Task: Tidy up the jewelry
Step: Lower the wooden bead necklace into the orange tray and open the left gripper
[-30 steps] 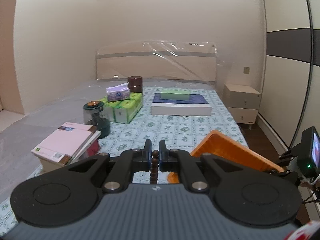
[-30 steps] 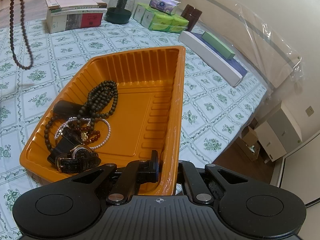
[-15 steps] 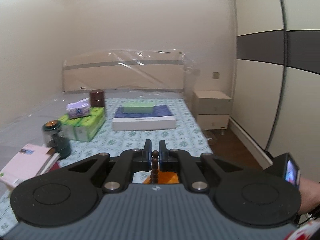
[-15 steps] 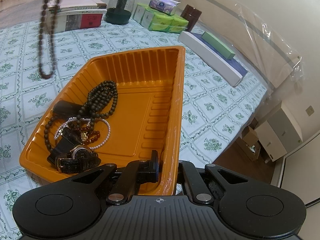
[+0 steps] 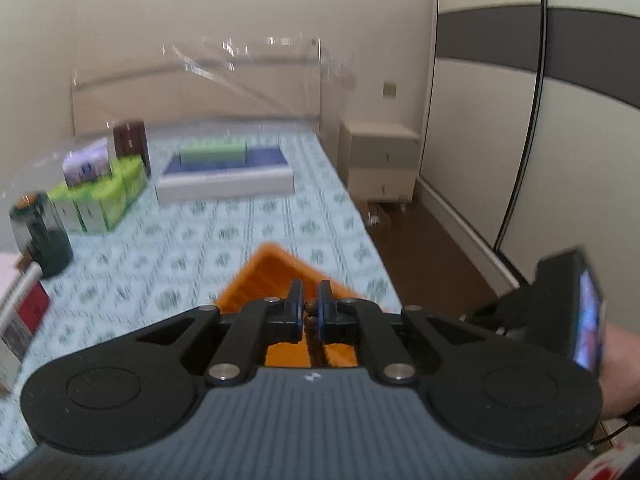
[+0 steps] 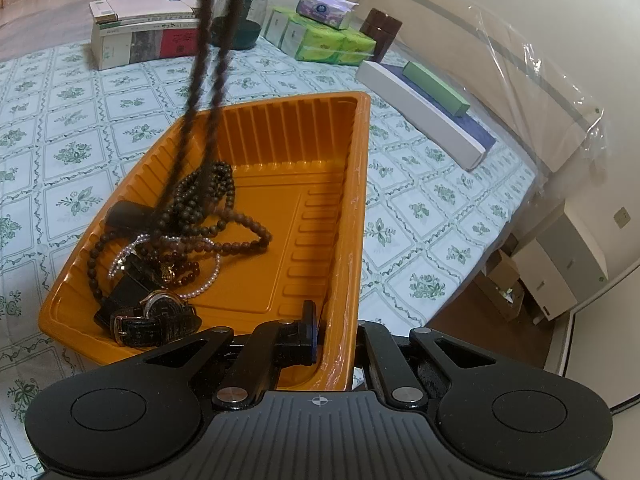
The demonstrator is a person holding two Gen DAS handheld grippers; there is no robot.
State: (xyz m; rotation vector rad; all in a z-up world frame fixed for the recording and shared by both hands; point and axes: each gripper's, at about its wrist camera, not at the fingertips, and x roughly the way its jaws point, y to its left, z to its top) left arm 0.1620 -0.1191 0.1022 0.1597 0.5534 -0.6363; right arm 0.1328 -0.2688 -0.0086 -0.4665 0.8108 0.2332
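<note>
My left gripper [image 5: 310, 310] is shut on a brown bead necklace [image 5: 311, 320] and holds it above the orange tray [image 5: 264, 272]. In the right wrist view the necklace [image 6: 208, 64] hangs down, and its lower loop lies in the tray on the other jewelry. My right gripper [image 6: 334, 328] is shut on the near rim of the orange tray [image 6: 352, 208]. In the tray lie dark bead strands [image 6: 208, 196], a pearl bracelet [image 6: 204, 284] and a black-strapped watch [image 6: 156, 320].
On the patterned bed cover stand stacked books [image 6: 144, 36], a dark green jar [image 6: 240, 20], green tissue packs [image 6: 324, 40] with a purple pack on top, a brown canister [image 6: 380, 28] and a flat white box [image 6: 420, 108]. The bed edge drops to the floor and a nightstand [image 6: 560, 256] at the right.
My left gripper has carried the necklace to the right, over the tray, and lowered it so its end now lies on the jewelry. My right gripper has kept hold of the rim.
</note>
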